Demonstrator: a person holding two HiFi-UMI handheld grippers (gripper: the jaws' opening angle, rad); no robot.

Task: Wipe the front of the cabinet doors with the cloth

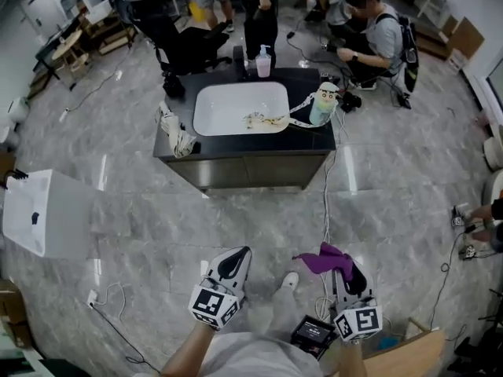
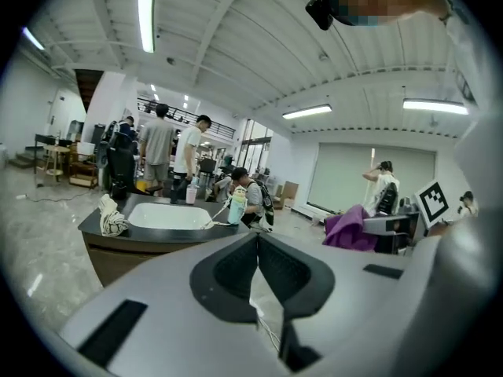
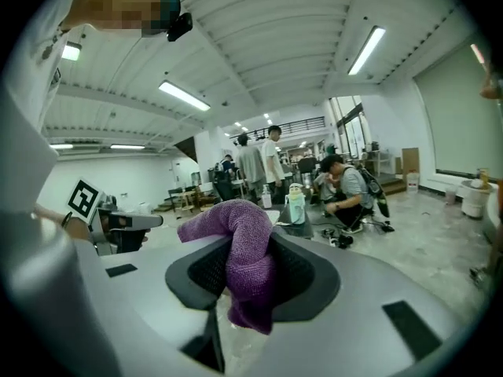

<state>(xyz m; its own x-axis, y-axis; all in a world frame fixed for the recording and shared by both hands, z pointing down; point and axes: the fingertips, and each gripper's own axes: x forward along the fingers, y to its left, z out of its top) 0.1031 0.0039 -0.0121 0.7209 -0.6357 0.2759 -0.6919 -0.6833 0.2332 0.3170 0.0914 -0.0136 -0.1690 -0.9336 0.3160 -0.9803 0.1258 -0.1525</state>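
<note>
A dark cabinet [image 1: 244, 171] with a white sink basin [image 1: 232, 108] stands ahead of me on the marble floor; its brown doors [image 1: 284, 169] face me. My right gripper [image 1: 343, 267] is held low near my body, shut on a purple cloth [image 1: 324, 258] that bulges out between the jaws [image 3: 250, 277]. My left gripper [image 1: 233, 263] is beside it, jaws pressed together with nothing between them [image 2: 258, 269]. Both grippers are well short of the cabinet [image 2: 126, 246], which is small in the right gripper view [image 3: 287, 222].
On the countertop are a bundled striped towel [image 1: 174, 134], a pink soap bottle [image 1: 263, 61] and a green-white bottle [image 1: 322, 104]. A cable [image 1: 325, 203] runs down the floor toward me. A white box [image 1: 39, 210] stands left. Several people [image 1: 377, 34] and chairs are behind the cabinet.
</note>
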